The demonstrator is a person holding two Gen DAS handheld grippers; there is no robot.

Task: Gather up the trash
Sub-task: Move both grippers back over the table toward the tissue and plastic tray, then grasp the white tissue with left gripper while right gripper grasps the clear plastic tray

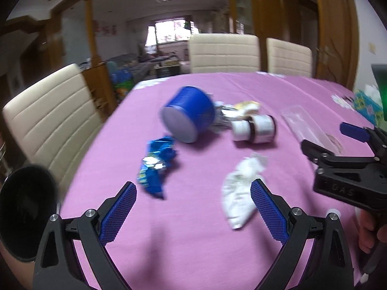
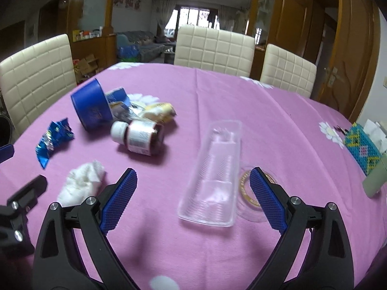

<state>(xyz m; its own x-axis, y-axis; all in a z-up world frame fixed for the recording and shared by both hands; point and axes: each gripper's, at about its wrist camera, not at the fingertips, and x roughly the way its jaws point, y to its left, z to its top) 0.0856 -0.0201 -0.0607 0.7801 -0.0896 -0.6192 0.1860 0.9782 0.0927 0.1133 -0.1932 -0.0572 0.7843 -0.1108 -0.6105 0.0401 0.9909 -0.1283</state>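
Trash lay scattered on pink-clothed table (image 2: 217, 91); both tools empty.

L to R: blue wrapper (image 2: 53, 140), tipped blue tub (image 2: 93, 106), white tissue wad (image 2: 81, 183), jar on its side (image 2: 139, 137), clear plastic tray (image 2: 215, 174). Left tool (image 1: 193, 207) was spread wide, low over wrapper & tissue, prob. lining up a pick. Right tool (image 2: 193, 198) likewise spread, tray's near end between its fingers, nothing pinched.

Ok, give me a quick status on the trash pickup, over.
Left gripper open, empty, above white tissue. Right gripper open, empty, over clear plastic tray. Blue wrapper untouched. Nothing blocking.
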